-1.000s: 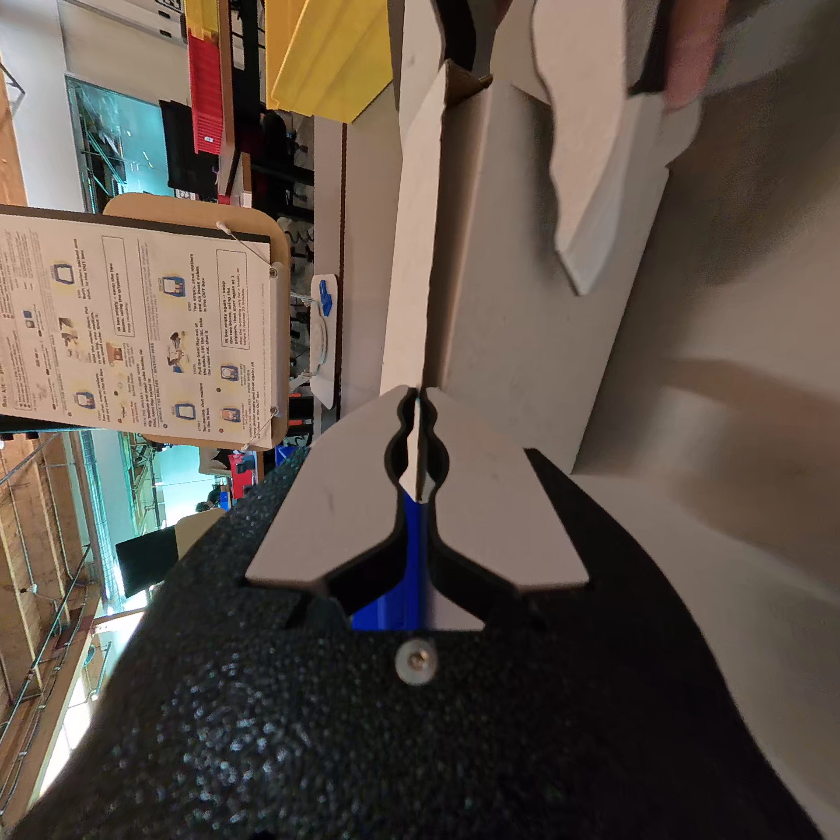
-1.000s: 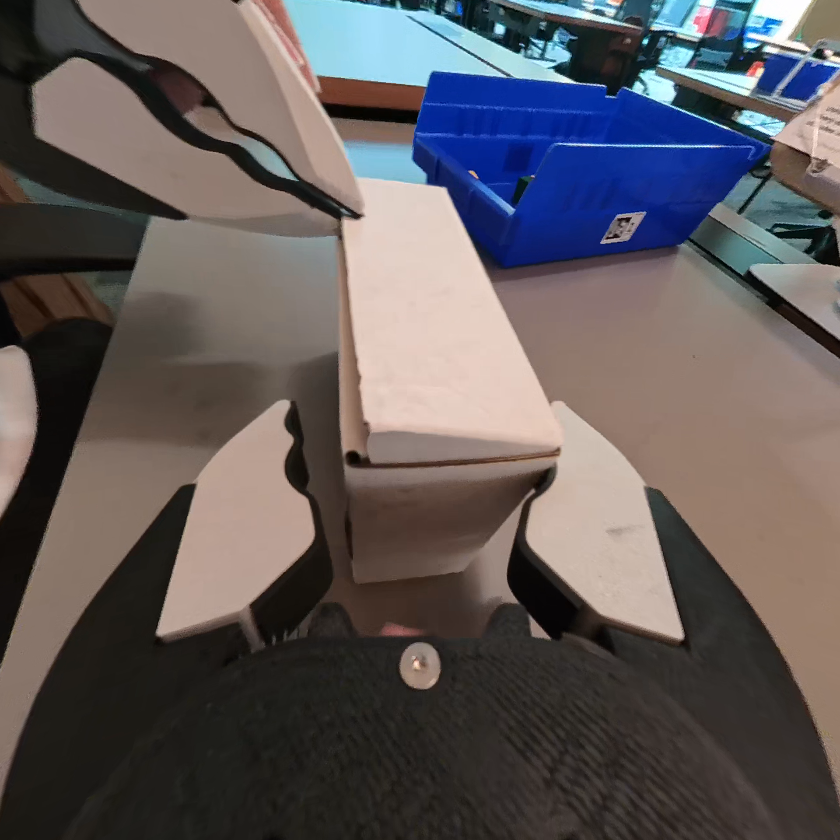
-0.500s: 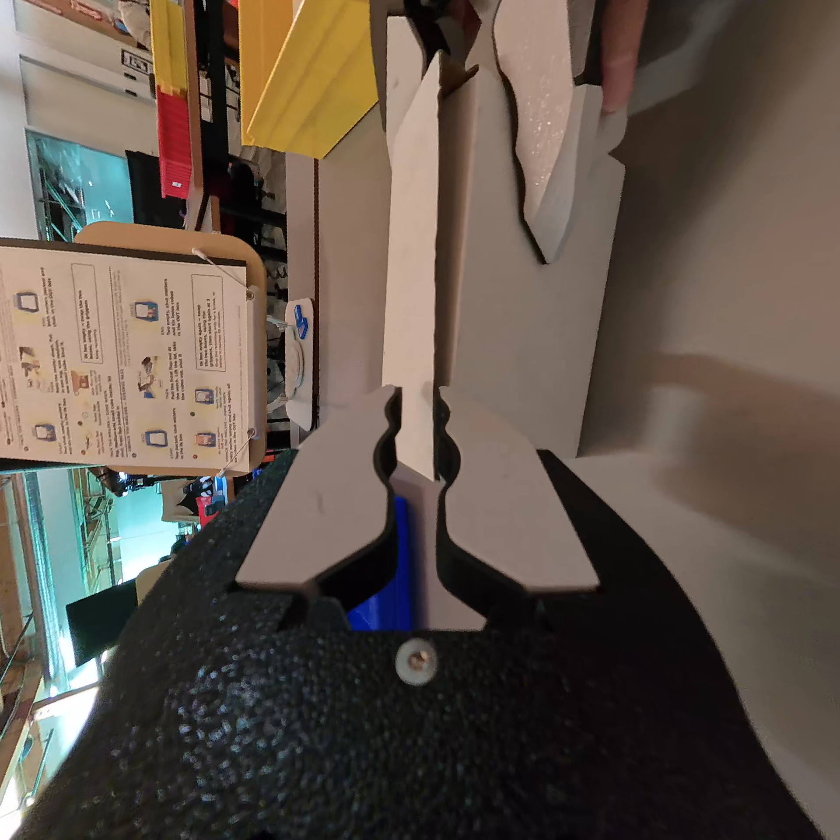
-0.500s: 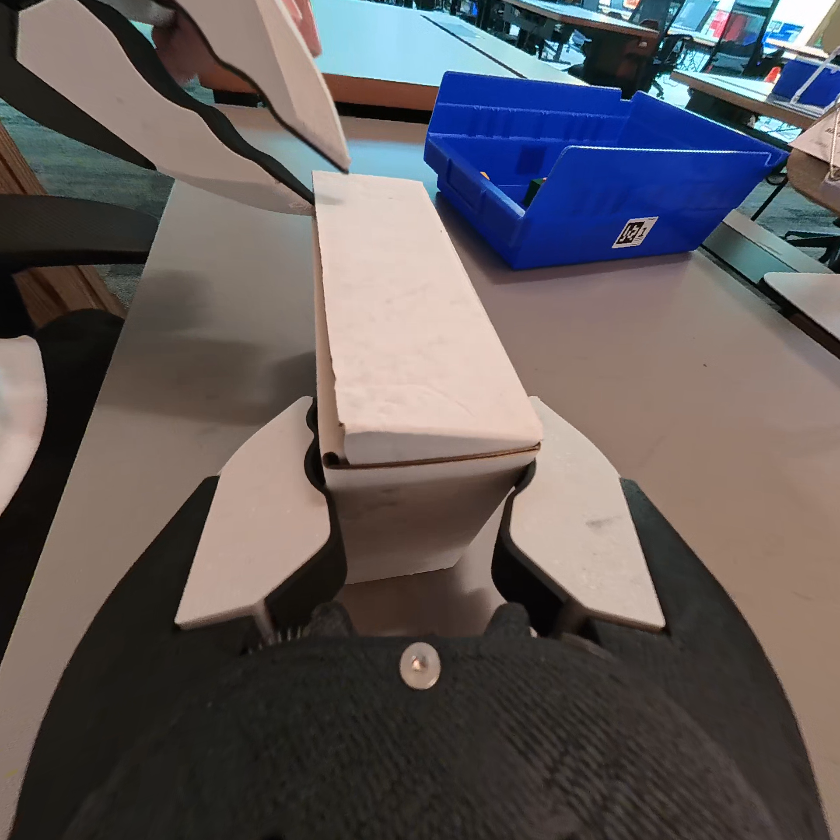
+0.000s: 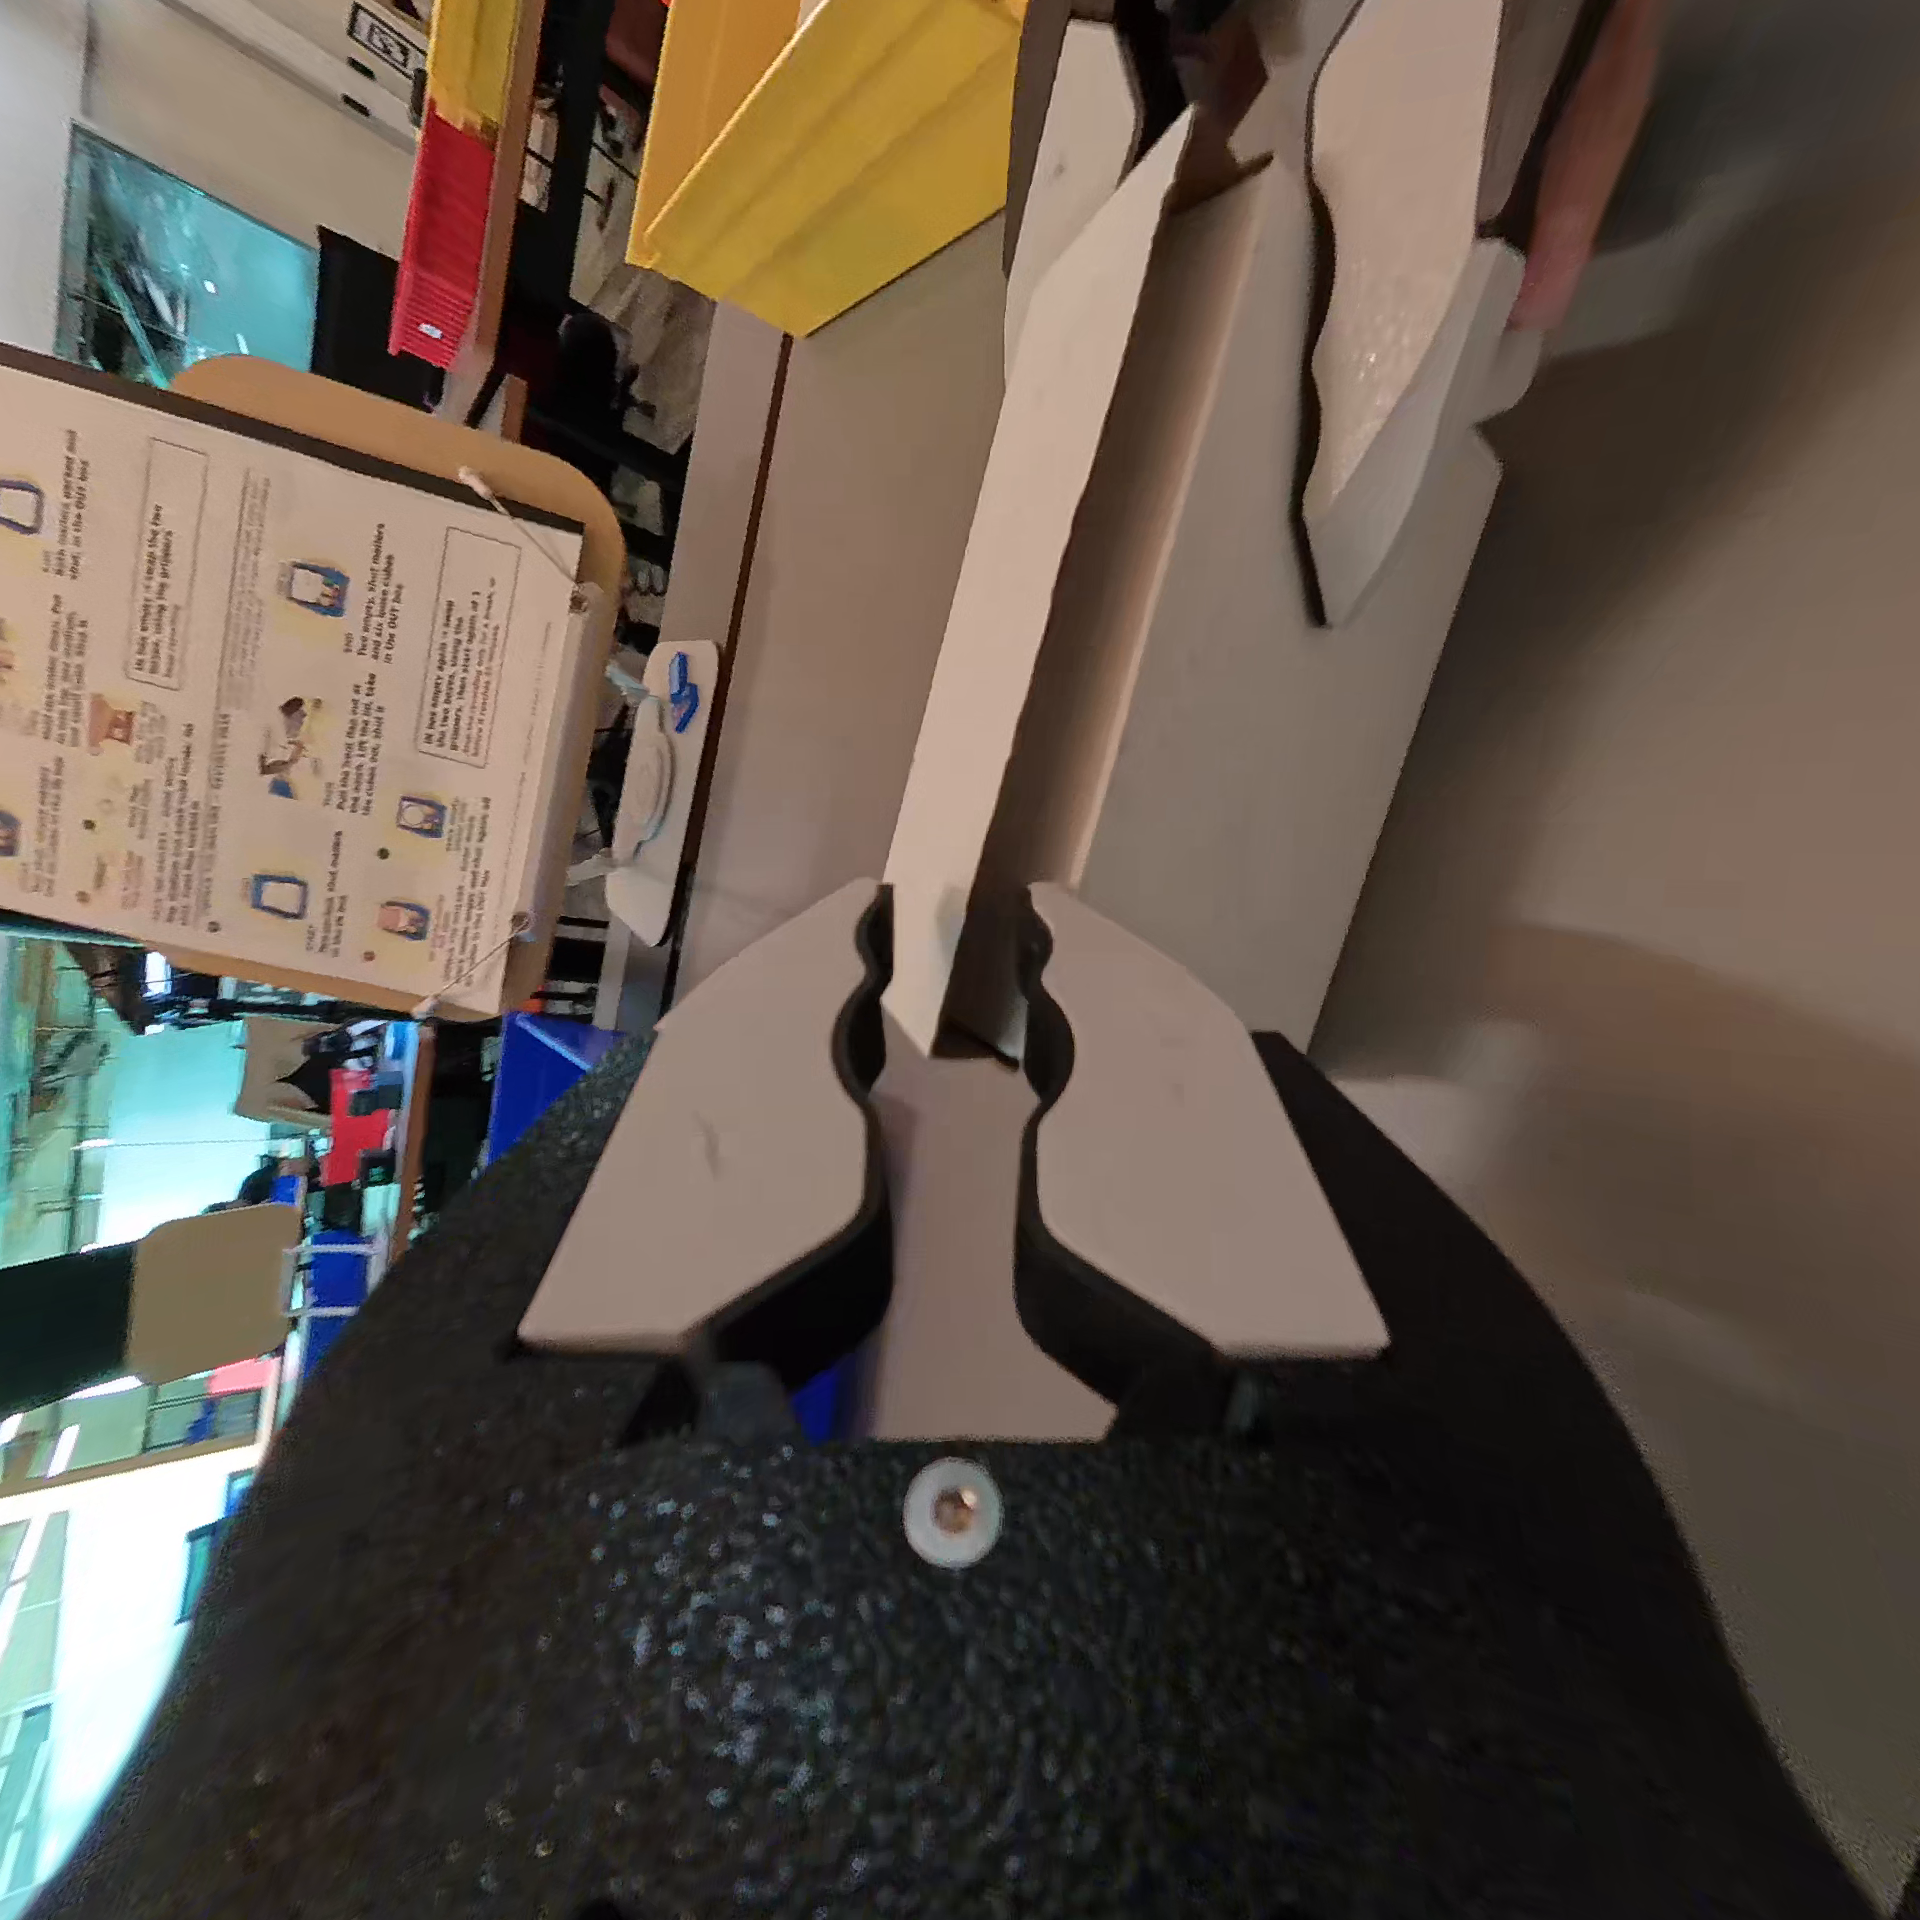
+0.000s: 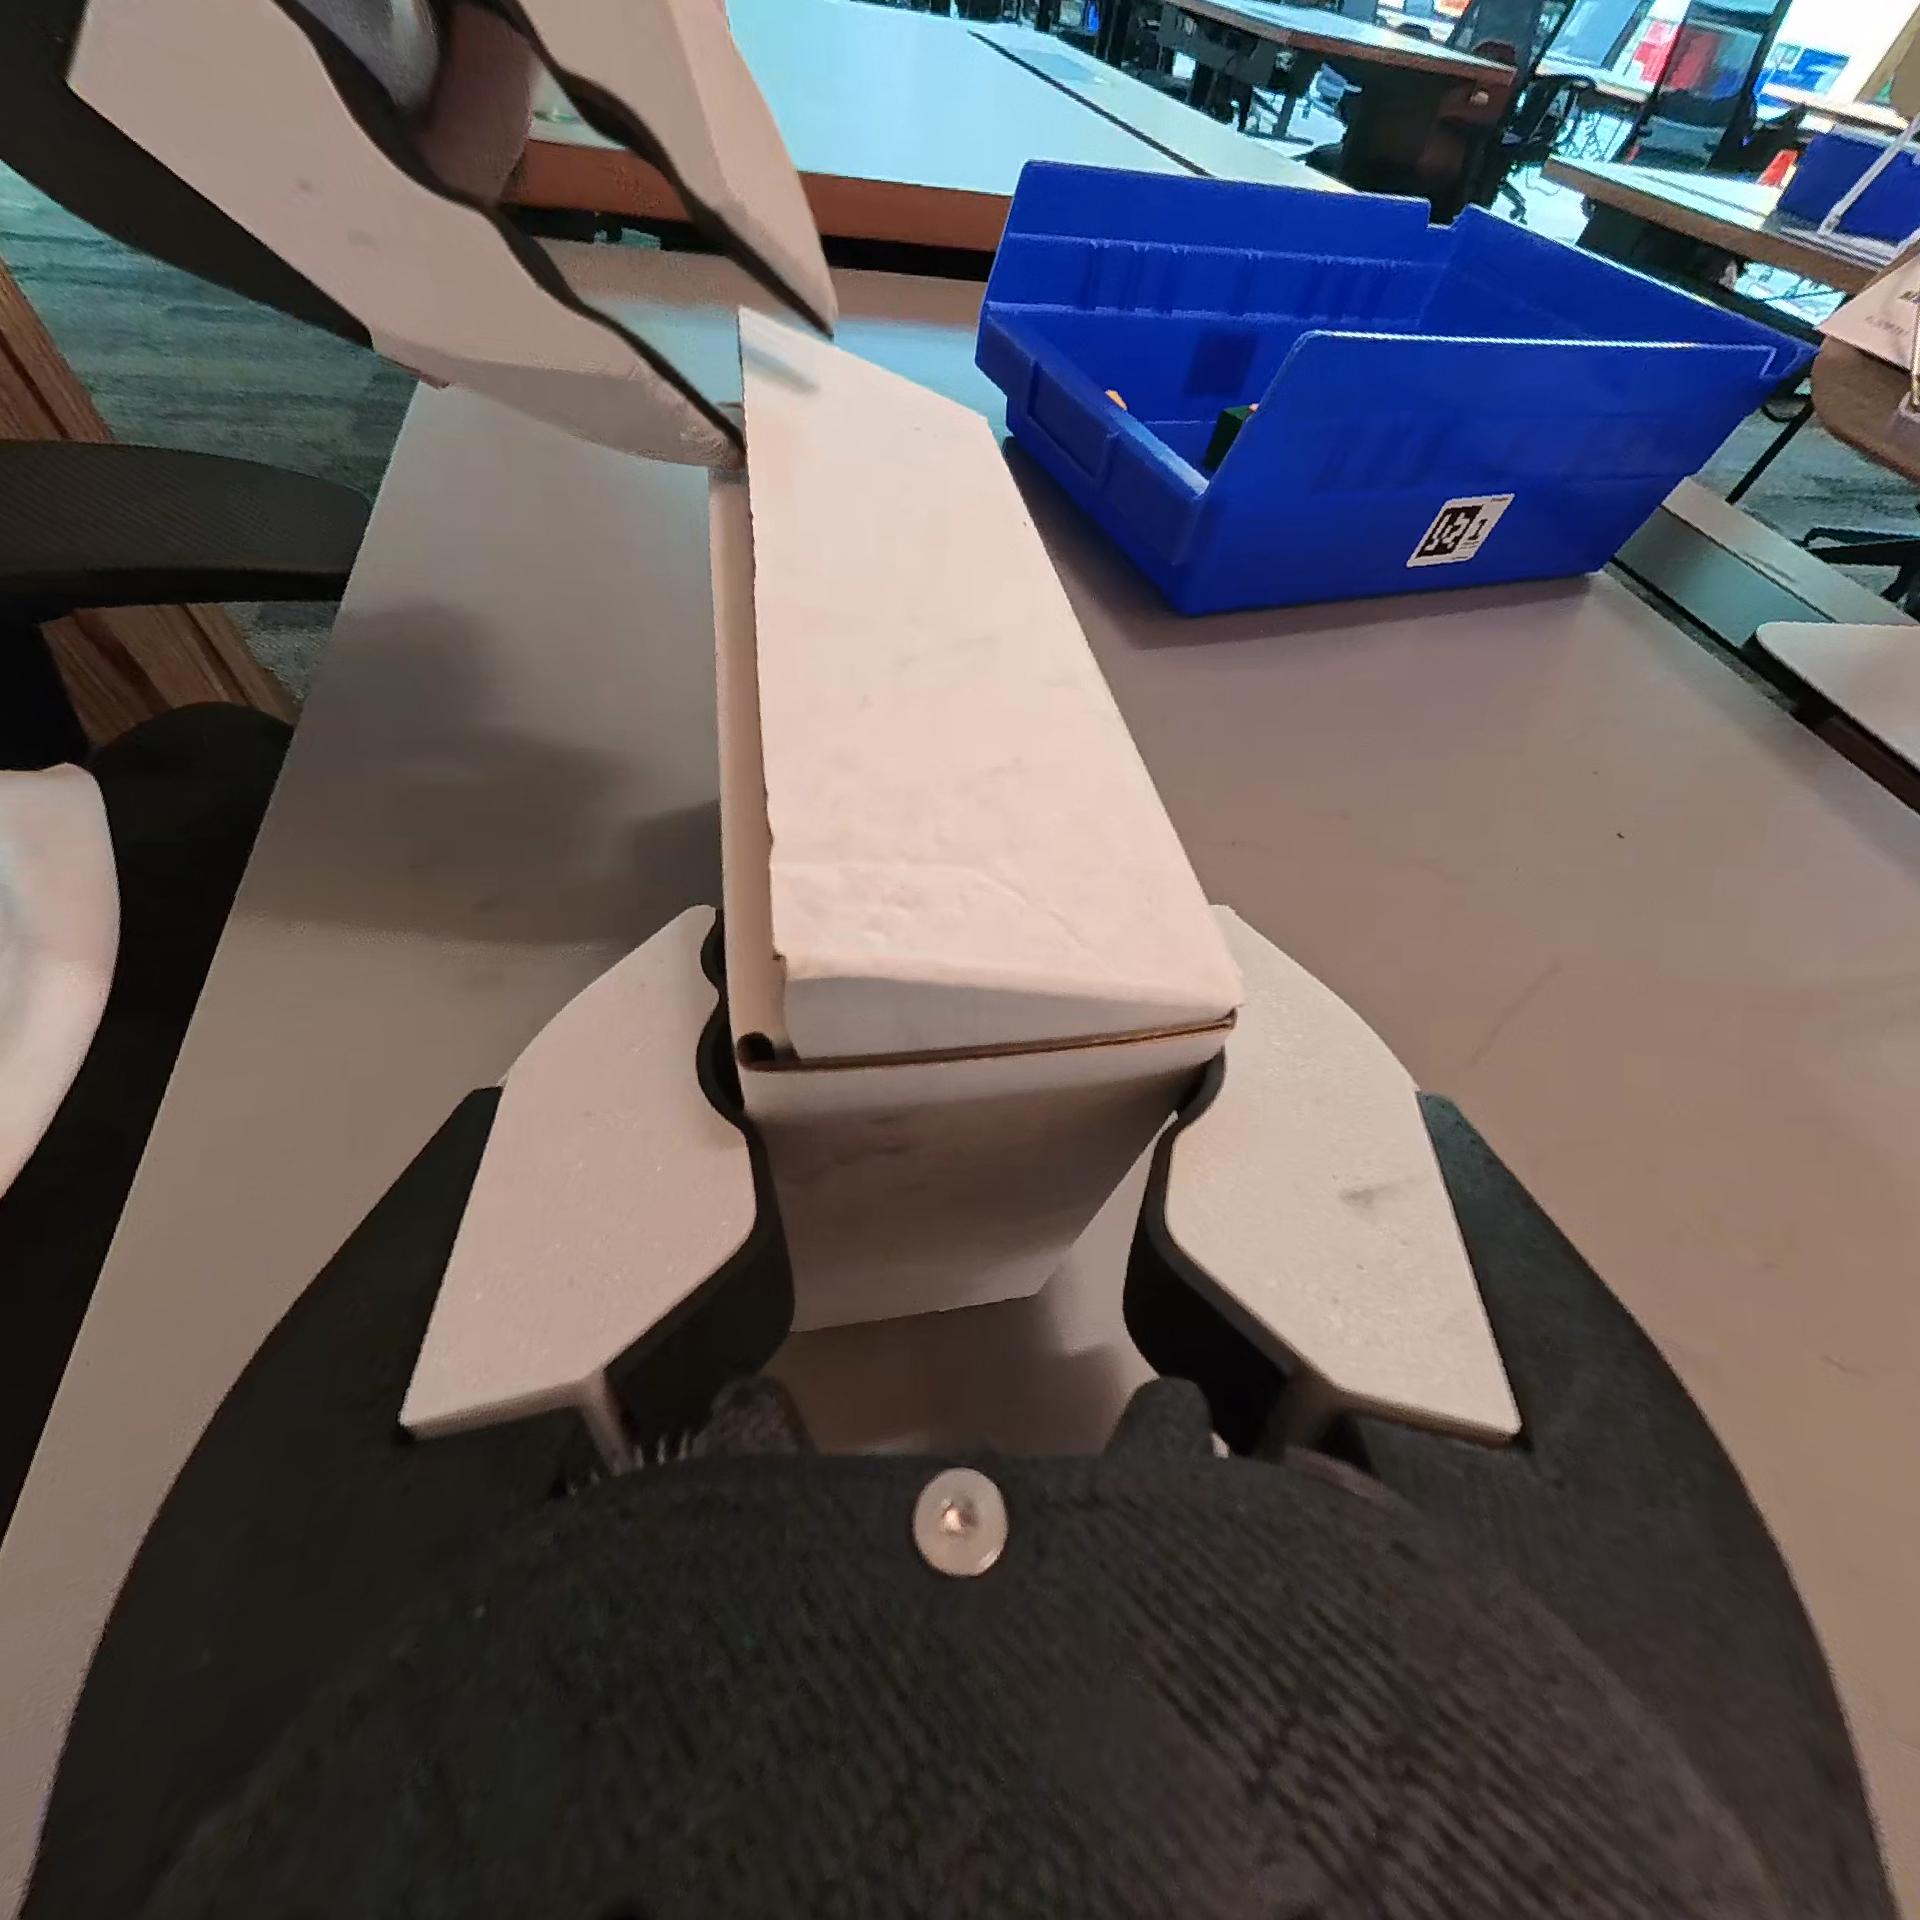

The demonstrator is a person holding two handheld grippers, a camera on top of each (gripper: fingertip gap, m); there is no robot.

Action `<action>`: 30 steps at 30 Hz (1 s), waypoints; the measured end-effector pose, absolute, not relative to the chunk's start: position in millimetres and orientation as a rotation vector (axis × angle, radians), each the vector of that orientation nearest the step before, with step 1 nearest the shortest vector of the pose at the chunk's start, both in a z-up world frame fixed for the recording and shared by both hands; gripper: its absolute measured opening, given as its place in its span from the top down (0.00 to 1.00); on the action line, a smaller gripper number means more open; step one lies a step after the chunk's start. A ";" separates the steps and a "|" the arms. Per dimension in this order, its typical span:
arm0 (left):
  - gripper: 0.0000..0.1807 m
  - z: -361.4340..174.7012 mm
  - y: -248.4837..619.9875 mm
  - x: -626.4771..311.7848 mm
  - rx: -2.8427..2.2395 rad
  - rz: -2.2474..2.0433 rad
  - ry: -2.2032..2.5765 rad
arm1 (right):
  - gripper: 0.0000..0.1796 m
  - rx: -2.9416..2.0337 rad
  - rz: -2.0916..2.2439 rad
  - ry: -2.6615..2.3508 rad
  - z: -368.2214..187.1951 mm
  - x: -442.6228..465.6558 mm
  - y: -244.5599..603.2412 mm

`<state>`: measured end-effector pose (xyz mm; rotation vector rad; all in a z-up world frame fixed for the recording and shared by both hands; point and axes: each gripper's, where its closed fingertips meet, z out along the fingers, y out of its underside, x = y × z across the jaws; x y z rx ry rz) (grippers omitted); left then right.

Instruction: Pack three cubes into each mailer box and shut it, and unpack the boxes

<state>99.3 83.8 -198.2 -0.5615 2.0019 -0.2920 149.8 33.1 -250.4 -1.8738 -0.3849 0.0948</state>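
Observation:
A white mailer box (image 6: 935,727) lies lengthwise on the grey table (image 6: 1455,831). My right gripper (image 6: 966,925) is shut on its near end, one finger against each side wall. My left gripper (image 6: 774,374) is open at the box's far end, by the lid's corner. In the left wrist view the lid (image 5: 997,582) stands slightly raised from the box (image 5: 1247,675), its edge loose between the parted fingers of my left gripper (image 5: 956,914). One of the right gripper's fingers (image 5: 1382,312) shows at the far end. A green cube (image 6: 1231,421) shows in the blue bin.
A blue bin (image 6: 1455,468) stands on the table to the right of the box. A yellow bin (image 5: 831,156) and an instruction sheet on a board (image 5: 260,675) show in the left wrist view. A black chair (image 6: 156,520) is beyond the table's left edge. My right fingertips sit around 10 centimetres from my left ones.
My right gripper has closed from wide open onto the box's near end. My left gripper has opened and let go of the lid edge, which now sits loose between its fingers.

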 end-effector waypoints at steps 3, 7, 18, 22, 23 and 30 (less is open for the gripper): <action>0.86 -196.8 91.7 92.0 -0.567 -0.283 1.996 | 0.55 -1.875 0.095 -0.384 -250.4 149.8 33.1; 0.66 -196.8 90.7 80.9 -0.750 -0.586 1.971 | 0.55 -1.873 0.113 -0.393 -250.2 148.4 32.0; 0.41 -250.4 71.5 98.8 -1.029 -1.357 2.062 | 0.55 -1.859 0.171 -0.468 -250.3 137.6 27.6; 0.42 -268.6 55.8 112.3 -1.007 -1.346 2.160 | 0.55 -1.860 0.170 -0.466 -250.5 137.6 27.8; 0.45 -269.2 58.3 117.0 -1.010 -1.320 2.146 | 0.55 -1.861 0.168 -0.456 -250.1 138.6 27.7; 0.51 -270.4 63.8 125.0 -0.992 -1.276 2.135 | 0.53 -1.913 0.097 -0.455 -255.9 149.0 14.8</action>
